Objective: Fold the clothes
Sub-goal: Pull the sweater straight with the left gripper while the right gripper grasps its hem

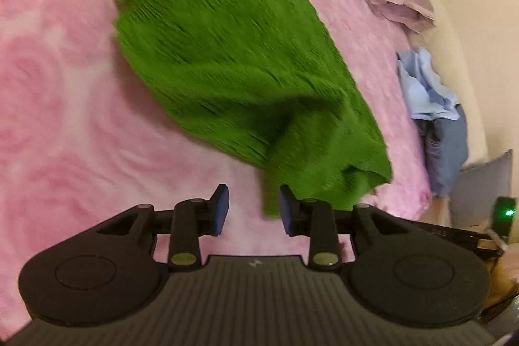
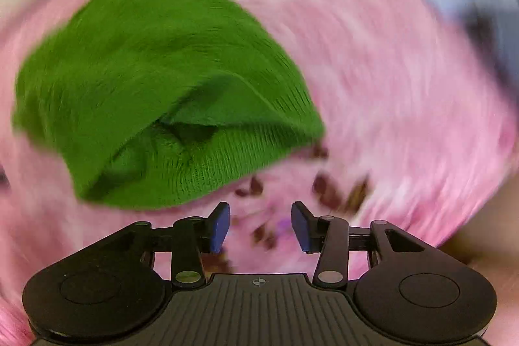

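i see both my left claw [image 1: 254, 209] and right claw [image 2: 260, 224] spread apart, empty, near the green sweater [image 1: 227, 60] on the pink bed [image 1: 58, 119].

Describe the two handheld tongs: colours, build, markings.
Both match: matte black bodies with ribbed top plates, two round side housings, black linkage arms on silver pivot pins, and blue pads on the fingertips. The left tongs carry a small light logo on the plate; the right tongs carry a crosshair mark. No cables or sleeves visible.
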`<state>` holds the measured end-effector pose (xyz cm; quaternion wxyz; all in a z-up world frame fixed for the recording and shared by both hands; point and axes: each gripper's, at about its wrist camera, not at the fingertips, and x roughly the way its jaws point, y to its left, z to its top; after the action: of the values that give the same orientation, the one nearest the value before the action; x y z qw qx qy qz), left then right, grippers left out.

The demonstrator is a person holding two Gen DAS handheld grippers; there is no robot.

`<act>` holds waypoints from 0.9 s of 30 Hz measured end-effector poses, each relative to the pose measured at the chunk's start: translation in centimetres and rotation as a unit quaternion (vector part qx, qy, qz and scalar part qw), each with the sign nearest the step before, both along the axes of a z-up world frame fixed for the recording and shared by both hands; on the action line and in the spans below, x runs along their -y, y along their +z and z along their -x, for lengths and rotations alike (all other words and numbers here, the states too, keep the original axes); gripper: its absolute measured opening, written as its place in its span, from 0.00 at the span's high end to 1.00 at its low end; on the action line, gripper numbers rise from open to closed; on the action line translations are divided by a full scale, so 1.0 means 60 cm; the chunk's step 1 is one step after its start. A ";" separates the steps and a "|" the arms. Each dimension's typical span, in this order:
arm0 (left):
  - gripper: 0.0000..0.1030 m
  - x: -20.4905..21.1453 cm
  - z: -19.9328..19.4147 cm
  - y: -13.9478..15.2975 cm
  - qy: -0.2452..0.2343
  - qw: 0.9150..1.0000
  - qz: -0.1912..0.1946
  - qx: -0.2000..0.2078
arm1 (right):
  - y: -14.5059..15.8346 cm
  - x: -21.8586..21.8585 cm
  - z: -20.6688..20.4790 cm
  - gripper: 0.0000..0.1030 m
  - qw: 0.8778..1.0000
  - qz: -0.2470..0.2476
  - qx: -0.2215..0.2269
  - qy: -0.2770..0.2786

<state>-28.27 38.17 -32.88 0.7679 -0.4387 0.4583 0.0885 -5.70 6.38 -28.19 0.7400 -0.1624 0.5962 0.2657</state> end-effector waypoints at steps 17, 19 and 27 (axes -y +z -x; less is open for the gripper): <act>0.95 0.150 -0.016 0.022 0.066 0.995 0.018 0.067 | -0.031 0.145 -0.145 0.54 0.986 -0.088 -0.096 -0.102; 0.97 0.191 0.057 0.078 0.066 0.997 -0.003 0.043 | -0.028 0.150 -0.161 0.54 0.988 -0.088 -0.099 -0.079; 0.95 0.259 0.240 0.046 0.248 0.959 0.002 -0.137 | -0.047 0.157 -0.207 0.54 0.988 -0.082 -0.127 -0.007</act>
<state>-42.65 22.64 -30.09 0.6509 -0.5237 0.4361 0.3345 6.70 -3.06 -30.99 0.6708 -0.0619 0.6630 0.3265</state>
